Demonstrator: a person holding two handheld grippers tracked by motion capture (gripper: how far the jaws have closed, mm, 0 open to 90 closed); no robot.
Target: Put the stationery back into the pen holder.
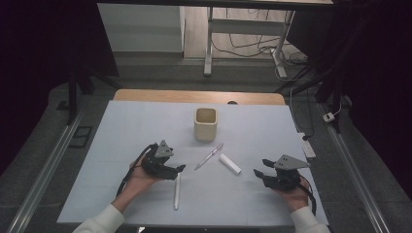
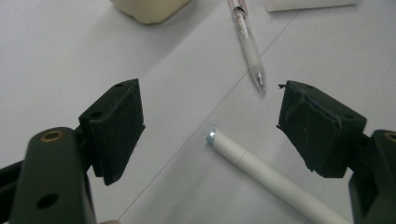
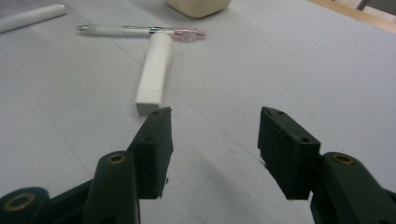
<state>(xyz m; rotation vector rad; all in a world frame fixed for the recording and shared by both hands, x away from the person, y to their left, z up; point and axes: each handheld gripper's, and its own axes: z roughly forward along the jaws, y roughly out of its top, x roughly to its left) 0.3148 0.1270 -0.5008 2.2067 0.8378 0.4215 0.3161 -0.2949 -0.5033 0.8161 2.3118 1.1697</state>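
The left tool (image 2: 210,116) hangs wide open over the tip of a white pen (image 2: 261,175) lying on the surface (image 1: 121,136), not touching it. The right tool (image 3: 215,140) rests open and empty, near a white cap (image 3: 154,74).

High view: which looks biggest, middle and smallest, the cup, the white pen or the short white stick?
1. Cream cup, clearly the bulkiest.
2. White pen, longest but thin.
3. Short white stick, smallest.
The cup sits farther from the camera yet looks largest anyway.

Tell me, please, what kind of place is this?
Probably a lab or workshop recording station: a table under a pale sheet, a metal-legged workbench behind, and loose cables on the floor.
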